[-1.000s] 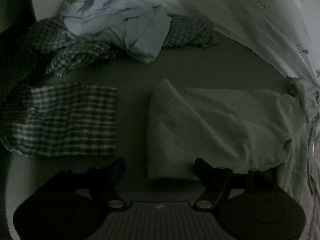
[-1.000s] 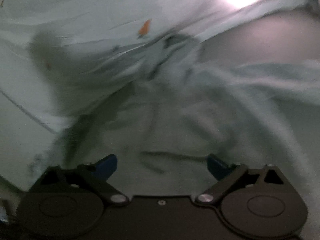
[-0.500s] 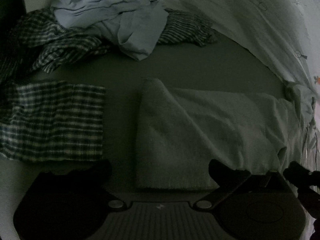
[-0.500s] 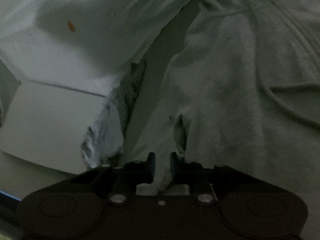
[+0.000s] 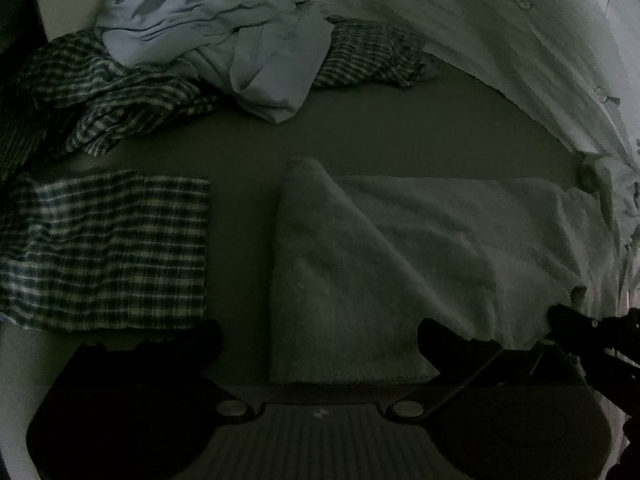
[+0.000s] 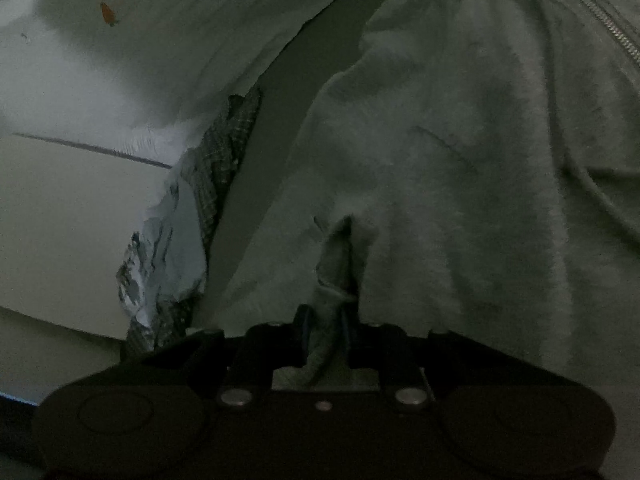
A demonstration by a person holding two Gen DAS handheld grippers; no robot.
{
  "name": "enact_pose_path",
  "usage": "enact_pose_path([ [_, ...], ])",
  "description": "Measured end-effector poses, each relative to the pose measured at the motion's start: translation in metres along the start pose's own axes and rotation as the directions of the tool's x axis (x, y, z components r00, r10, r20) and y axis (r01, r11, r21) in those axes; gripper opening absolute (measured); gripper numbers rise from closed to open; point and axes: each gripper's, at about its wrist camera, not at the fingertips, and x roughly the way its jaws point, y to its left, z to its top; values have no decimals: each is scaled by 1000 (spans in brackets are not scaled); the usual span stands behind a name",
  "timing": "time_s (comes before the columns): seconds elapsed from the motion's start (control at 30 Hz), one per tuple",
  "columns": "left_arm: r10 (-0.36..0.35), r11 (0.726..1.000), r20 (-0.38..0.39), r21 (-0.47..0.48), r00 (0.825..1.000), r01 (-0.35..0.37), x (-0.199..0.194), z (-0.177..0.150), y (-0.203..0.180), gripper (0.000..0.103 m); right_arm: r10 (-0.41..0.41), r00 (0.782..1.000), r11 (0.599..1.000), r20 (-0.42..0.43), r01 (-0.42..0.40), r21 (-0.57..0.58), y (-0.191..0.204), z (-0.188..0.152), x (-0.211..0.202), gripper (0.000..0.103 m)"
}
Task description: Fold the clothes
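A pale fleece zip hoodie [image 5: 400, 248] lies partly folded on the dark bed, its left side turned over. My left gripper [image 5: 320, 340] is open and empty, low over the hoodie's near edge. My right gripper [image 6: 326, 320] is shut on a pinched fold of the same hoodie [image 6: 460, 160]; its zipper [image 6: 612, 28] and drawstring show at the upper right. The right gripper also shows in the left wrist view [image 5: 580, 328], at the hoodie's near right corner.
A folded plaid garment [image 5: 108, 248] lies left of the hoodie. A heap of plaid shirts [image 5: 120, 96] and a light blue garment [image 5: 224, 40] sits at the back. A white printed sheet [image 5: 520, 40] hangs along the right, and shows in the right wrist view [image 6: 140, 40].
My right gripper came down to the hoodie, went from open to shut on its fabric, and now holds it. My left gripper opened wider and stayed near the hoodie's near edge.
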Motion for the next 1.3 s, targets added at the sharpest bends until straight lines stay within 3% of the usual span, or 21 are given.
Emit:
enact_pose_path([
  [0.27, -23, 999, 7, -35, 1000, 24, -6, 2, 4, 103, 47, 994, 993, 94, -36, -114, 26, -2, -24, 8],
  [0.47, -38, 997, 57, -64, 998, 41, -31, -4, -4, 103, 103, 974, 981, 201, -66, -181, 35, 6, -74, 8],
  [0.67, -48, 998, 95, -34, 994, 51, -57, -26, -43, 103, 135, 937, 972, 323, -63, -225, 33, 29, -145, 8],
  [0.8, -81, 996, 93, 33, 992, 78, -60, -44, -84, 103, 119, 887, 964, 445, 4, -266, 16, 44, -213, 8],
  [0.97, -87, 990, 99, 124, 991, 74, -56, -62, -132, 103, 8, 799, 982, 602, 107, -155, -50, 53, -296, 8],
  [1.07, -64, 988, 91, 146, 994, 50, -46, -71, -149, 103, -134, 749, 980, 649, 199, -27, -105, 51, -328, 8],
  [1.13, -36, 988, 67, 149, 997, 25, -35, -73, -156, 103, -250, 736, 960, 629, 275, 59, -140, 47, -337, 12],
  [1.23, 24, 987, 43, 158, 999, -31, -16, -74, -164, 103, -396, 737, 908, 548, 403, 115, -182, 40, -328, 16],
  [1.3, 66, 986, 36, 154, 997, -71, -6, -72, -166, 103, -433, 737, 894, 519, 426, 141, -203, 34, -321, 25],
])
